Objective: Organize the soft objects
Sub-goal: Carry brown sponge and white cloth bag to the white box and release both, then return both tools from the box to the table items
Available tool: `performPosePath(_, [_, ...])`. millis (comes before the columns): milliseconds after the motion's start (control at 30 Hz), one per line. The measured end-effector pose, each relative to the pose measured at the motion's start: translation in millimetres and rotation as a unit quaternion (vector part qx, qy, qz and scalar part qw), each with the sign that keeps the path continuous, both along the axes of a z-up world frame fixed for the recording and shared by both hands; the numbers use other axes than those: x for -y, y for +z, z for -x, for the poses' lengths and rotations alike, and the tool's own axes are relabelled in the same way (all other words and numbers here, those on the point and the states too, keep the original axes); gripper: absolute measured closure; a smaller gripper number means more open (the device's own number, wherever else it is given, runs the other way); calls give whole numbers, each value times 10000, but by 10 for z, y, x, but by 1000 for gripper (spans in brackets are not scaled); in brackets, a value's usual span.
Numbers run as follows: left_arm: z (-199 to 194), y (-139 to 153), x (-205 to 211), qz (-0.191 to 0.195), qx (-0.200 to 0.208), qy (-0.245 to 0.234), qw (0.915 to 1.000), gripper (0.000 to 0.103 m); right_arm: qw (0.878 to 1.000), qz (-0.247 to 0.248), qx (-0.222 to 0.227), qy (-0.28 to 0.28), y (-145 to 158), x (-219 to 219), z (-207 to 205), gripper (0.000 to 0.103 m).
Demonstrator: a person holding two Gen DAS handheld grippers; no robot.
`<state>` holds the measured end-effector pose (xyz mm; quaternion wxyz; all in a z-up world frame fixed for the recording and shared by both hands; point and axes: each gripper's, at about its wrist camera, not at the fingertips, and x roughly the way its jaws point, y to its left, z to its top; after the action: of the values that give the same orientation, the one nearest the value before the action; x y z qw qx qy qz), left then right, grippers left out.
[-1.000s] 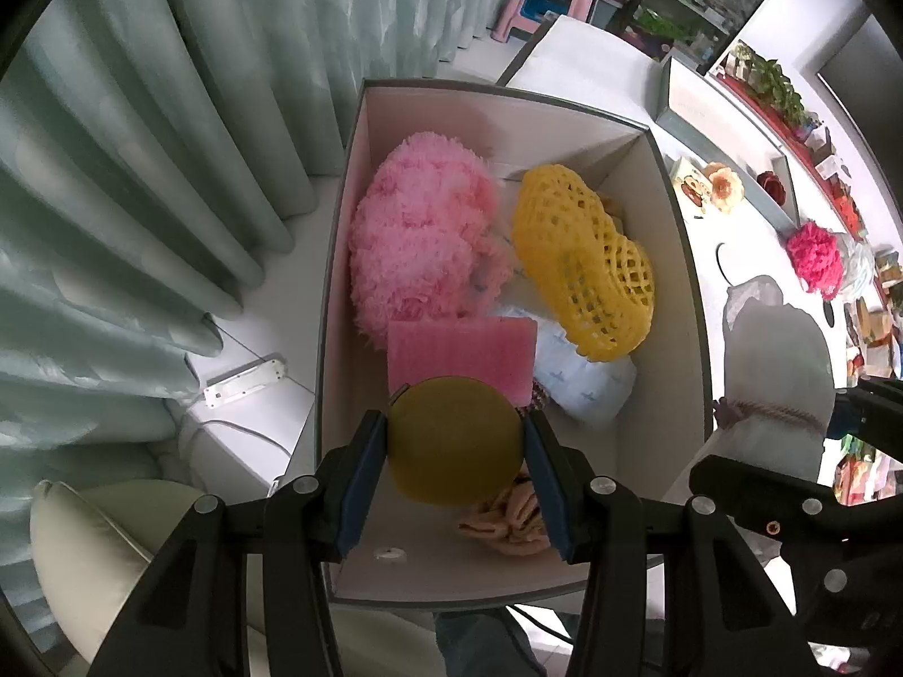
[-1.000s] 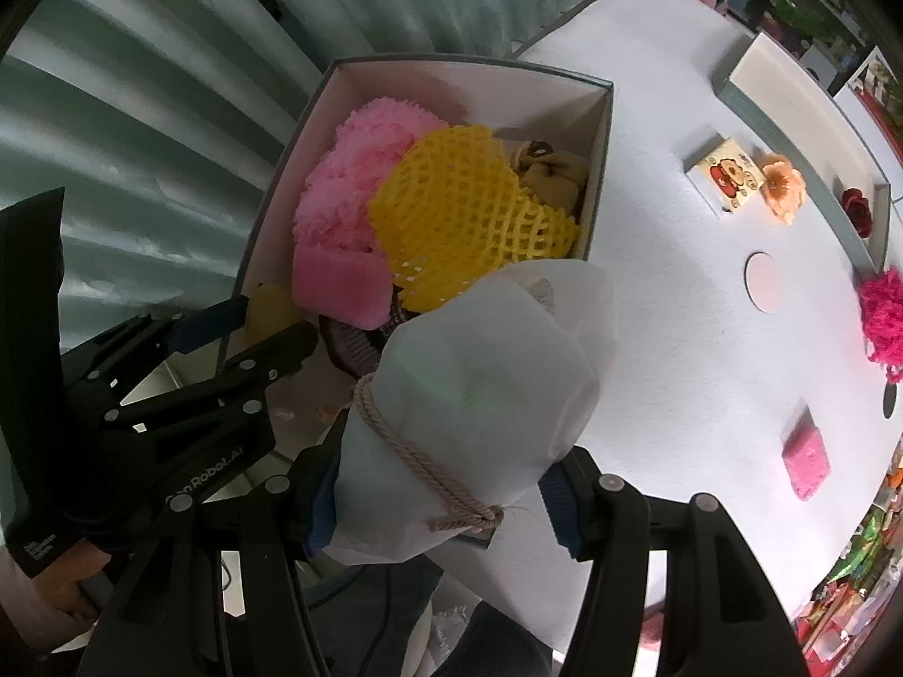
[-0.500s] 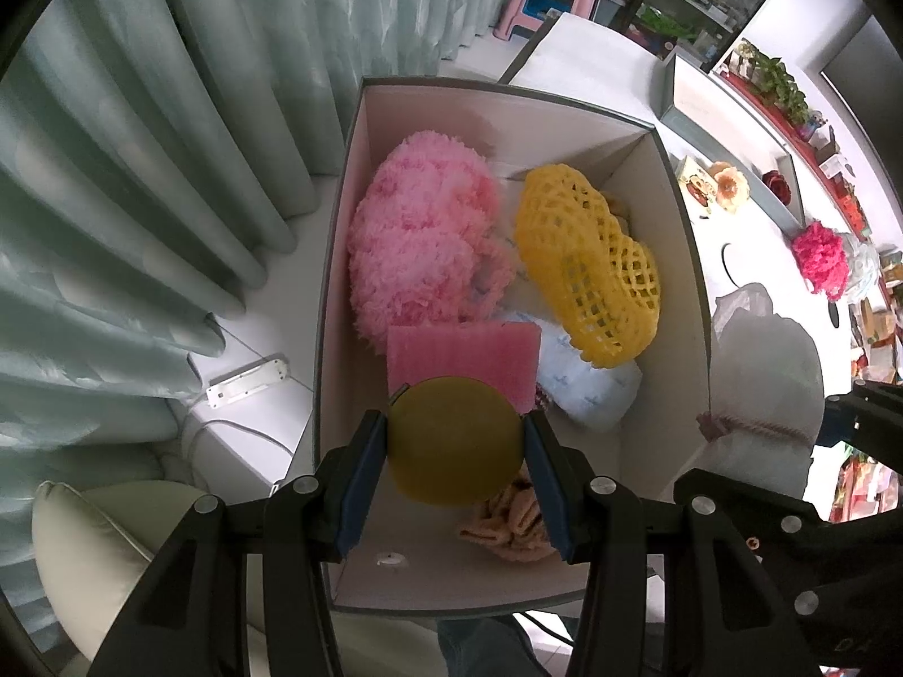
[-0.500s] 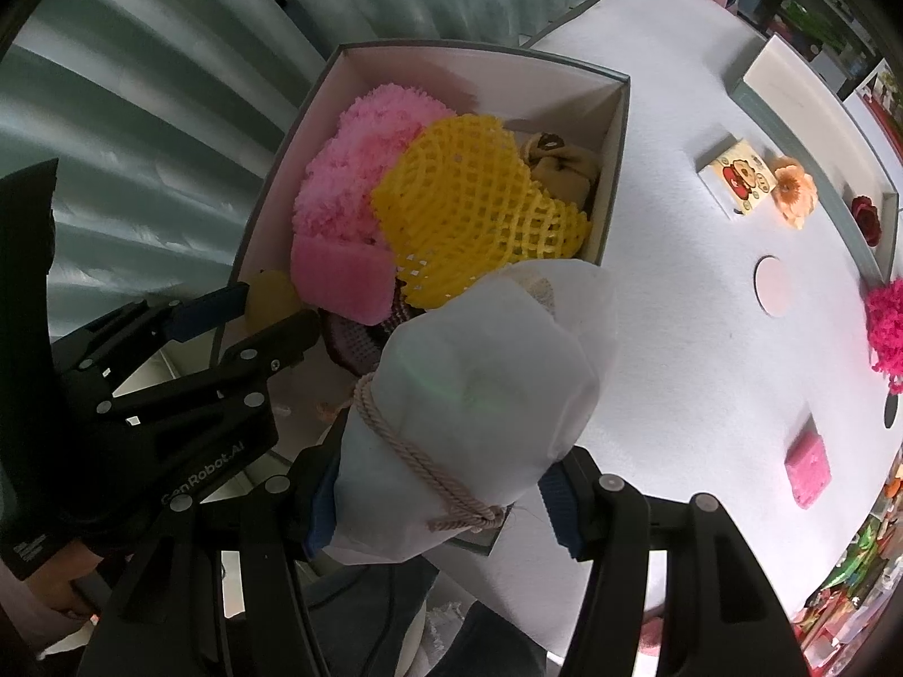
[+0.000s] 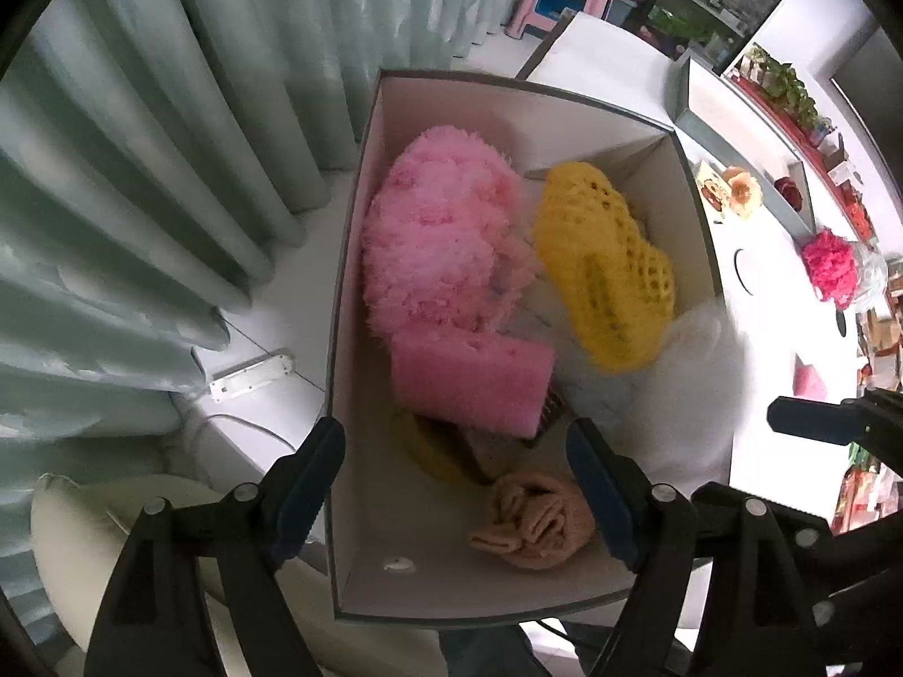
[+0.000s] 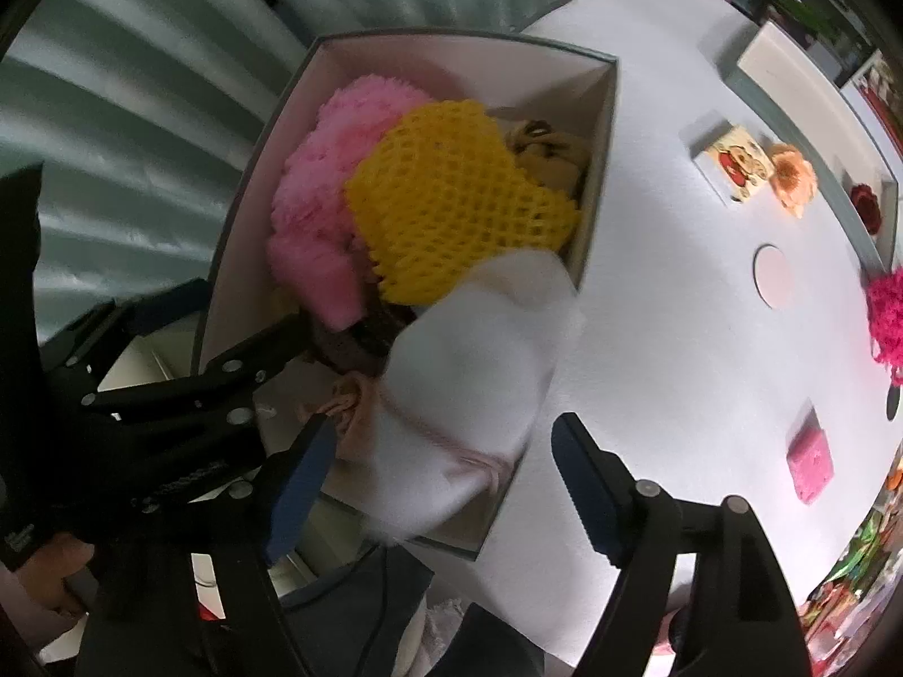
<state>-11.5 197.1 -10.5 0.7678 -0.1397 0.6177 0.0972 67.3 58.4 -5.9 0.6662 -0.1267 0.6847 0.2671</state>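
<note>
A grey box point(image 5: 361, 180) holds a fluffy pink pad point(image 5: 434, 237), a yellow foam net point(image 5: 604, 259), a pink sponge point(image 5: 471, 381), a peach cloth point(image 5: 536, 519) and a yellow round sponge point(image 5: 420, 445) lying under the pink sponge. My left gripper point(image 5: 457, 485) is open and empty above the box's near end. My right gripper point(image 6: 440, 485) is open; the white drawstring pouch point(image 6: 468, 395) is blurred between its fingers, over the box's near right rim point(image 6: 598, 180). The pouch also shows in the left wrist view point(image 5: 688, 383).
The white table point(image 6: 677, 338) carries a small pink sponge point(image 6: 810, 465), a magenta fluffy ball point(image 6: 886, 316), a round coaster point(image 6: 773, 276), a picture block point(image 6: 733, 163) and an orange flower point(image 6: 796, 177). Curtains point(image 5: 141, 169) hang left of the box.
Both grippers opened. The yellow round sponge dropped from the left gripper into the box. The white pouch left the right gripper's grip and moves down at the box rim.
</note>
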Motion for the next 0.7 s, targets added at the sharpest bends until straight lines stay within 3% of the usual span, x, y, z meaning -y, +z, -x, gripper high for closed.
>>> performPosePath(67, [-11,7,19,-42,-6,-60,10000,21,9999,-85,-13,-95,28,40,-22,14])
performPosePath(100, [-20,20,37,-72,13,-81,9999,21,9998,-126,-1,-141,46,58,-34,4])
performPosePath(133, [-32,35,48,-74,29,-82,9999,21,9997,-128,56,-182,71,78,-44,0])
performPosePath(400, [-133,175,230,-30,120,-360,9993,21,9961,-272,226,-804,234,545,-178,0])
performPosePath(567, [-277,245,571,6,131,-822,9965,21,9886,-126,222,-1487,191,1161,-125,0])
performPosePath(700, [-441,309,1035,143,131,-1340,9908,21,9751,44,134,-2213,68,1825,34,0])
